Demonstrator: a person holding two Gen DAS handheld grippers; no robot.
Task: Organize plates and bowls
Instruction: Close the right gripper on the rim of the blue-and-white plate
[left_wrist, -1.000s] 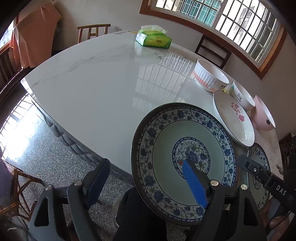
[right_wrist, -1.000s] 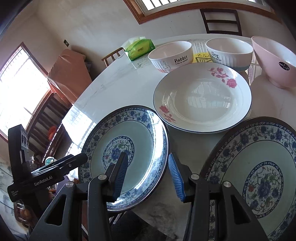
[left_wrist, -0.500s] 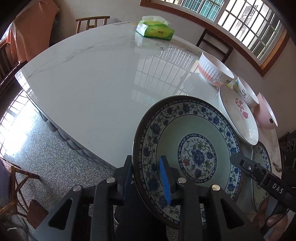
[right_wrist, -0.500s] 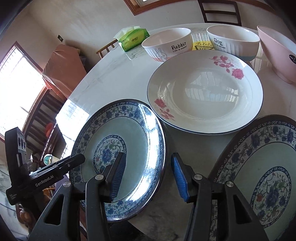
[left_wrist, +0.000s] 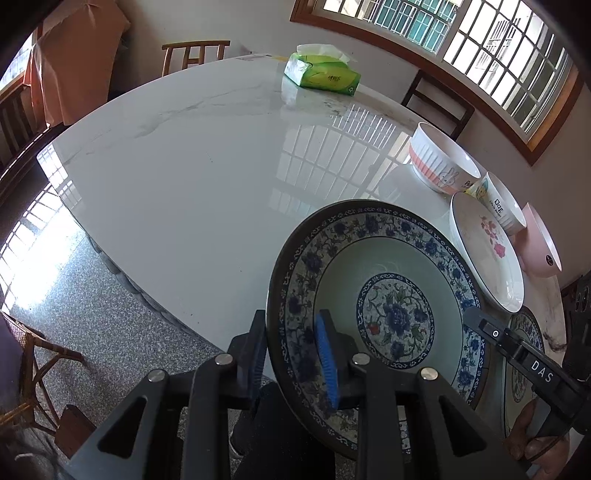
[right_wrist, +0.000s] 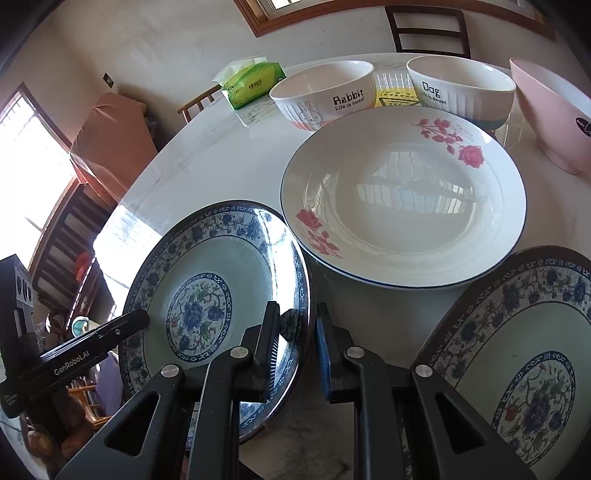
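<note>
A blue-patterned plate (left_wrist: 391, 295) sits at the table's near edge, its left side lifted. My left gripper (left_wrist: 291, 354) is shut on its left rim, one finger under and one inside. In the right wrist view the same plate (right_wrist: 207, 280) has my right gripper (right_wrist: 297, 343) straddling its right rim with a small gap on the outer side. A second blue-patterned plate (right_wrist: 528, 347) lies to the right. A white rose plate (right_wrist: 402, 199) lies behind. Rabbit bowl (right_wrist: 325, 92), Dog bowl (right_wrist: 461, 88) and pink bowl (right_wrist: 554, 110) stand in a row at the back.
A green tissue pack (left_wrist: 321, 74) lies at the far side of the white marble table (left_wrist: 184, 166). Wooden chairs (left_wrist: 195, 55) stand around the table. A yellow packet (right_wrist: 395, 96) sits between the Rabbit and Dog bowls.
My left gripper has closed from wide open onto the plate's left rim, and the plate has tilted up. My right gripper has narrowed around the plate's right rim.
</note>
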